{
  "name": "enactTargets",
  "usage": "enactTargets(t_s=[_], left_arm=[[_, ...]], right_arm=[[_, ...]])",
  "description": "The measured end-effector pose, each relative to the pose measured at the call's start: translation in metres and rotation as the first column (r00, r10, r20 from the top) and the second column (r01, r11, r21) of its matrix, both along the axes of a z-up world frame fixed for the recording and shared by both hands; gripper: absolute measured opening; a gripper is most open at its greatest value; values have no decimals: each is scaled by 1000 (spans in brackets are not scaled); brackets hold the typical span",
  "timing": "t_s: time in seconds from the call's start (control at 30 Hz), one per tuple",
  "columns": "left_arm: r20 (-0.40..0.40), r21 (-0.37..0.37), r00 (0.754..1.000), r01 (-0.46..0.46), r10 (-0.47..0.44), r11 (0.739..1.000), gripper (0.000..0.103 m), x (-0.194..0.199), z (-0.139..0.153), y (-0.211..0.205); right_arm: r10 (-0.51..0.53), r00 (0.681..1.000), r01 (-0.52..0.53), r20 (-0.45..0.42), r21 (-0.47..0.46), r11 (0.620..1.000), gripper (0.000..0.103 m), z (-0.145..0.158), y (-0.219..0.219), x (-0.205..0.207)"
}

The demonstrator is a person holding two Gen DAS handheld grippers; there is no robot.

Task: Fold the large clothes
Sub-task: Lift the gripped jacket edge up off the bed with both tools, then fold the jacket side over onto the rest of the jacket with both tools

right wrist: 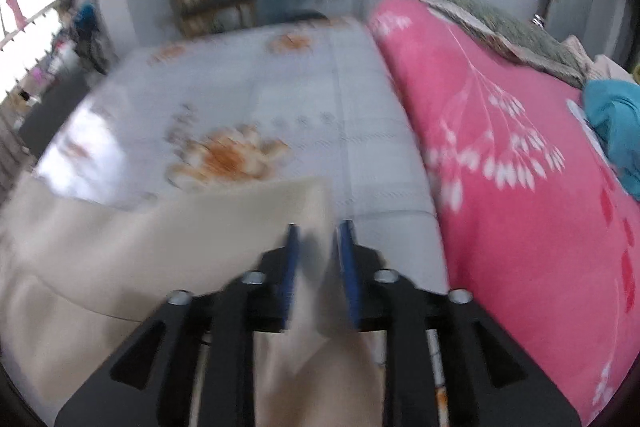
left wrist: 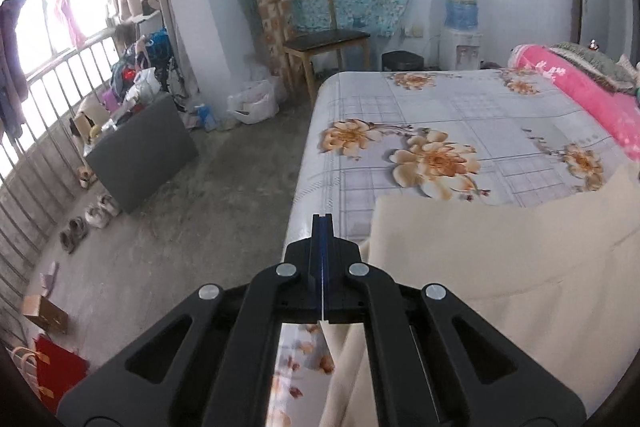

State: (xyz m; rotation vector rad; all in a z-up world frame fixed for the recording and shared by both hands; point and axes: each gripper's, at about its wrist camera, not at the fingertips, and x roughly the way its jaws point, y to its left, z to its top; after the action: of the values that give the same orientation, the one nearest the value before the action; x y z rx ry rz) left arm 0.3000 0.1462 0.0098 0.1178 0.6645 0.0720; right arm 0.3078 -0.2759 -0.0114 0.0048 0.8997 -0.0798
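**Cream garment lifted at near edge of bed, both claws at its corners**

Large cream plain-weave cloth garment (left wrist: 500, 259) lies over the near edge of the bed w/ the grey checked, orange-flower sheet (left wrist: 440, 107); part hangs down the bed's side. Left claw (left wrist: 322, 227) is pressed fully closed, a thin fold of cream fabric pinched in it. Right claw (right wrist: 318, 239) is partly open, cream cloth between its blue pads (right wrist: 290, 259); view is blurred, so can't tell if it actually grips.

Step in hand, by my read: carry the near hem fwd toward the far edge to make a fold. Do it well: confirm the right grip first, keep both claws level & equally far apart so the hem stays taut, lay it down square to the far hem.

Garment's long axis seems to run along the near edge, left–right; far hem tilts slightly. Keep clear of the pink floral quilt (right wrist: 520, 147) on the right side.
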Motion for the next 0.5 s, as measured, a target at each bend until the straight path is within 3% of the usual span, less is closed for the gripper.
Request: enactTargets(t_s=[0.07,0.17,0.27,0.33,0.4,0.5], left_arm=[[12,-13,999,37,-37,999,0,-18,4,-5],[-18,-66,987,156,-158,985,4,-48,5,-21],[-80,-74,973,211,-217,975,5,-65,-10,-33],[-137,-60,970,194,-201,979,5,-69,-31,-37],[-214,-51,969,115,-124,992,5,-67,-57,-29],[-206,-51,976,58,-67,997,5,-71,-71,-15]], right_arm=[[-8,998,9,54,-11,1000,47,12,-2,-17],[62,990,-65,124,26,998,48,35,2,-50],[205,974,-214,93,96,972,48,36,14,-79],[261,964,-267,56,132,955,48,27,21,-92],[274,961,-273,20,183,944,48,12,20,-100],[215,975,-191,-62,268,944,46,-20,-1,-103]])
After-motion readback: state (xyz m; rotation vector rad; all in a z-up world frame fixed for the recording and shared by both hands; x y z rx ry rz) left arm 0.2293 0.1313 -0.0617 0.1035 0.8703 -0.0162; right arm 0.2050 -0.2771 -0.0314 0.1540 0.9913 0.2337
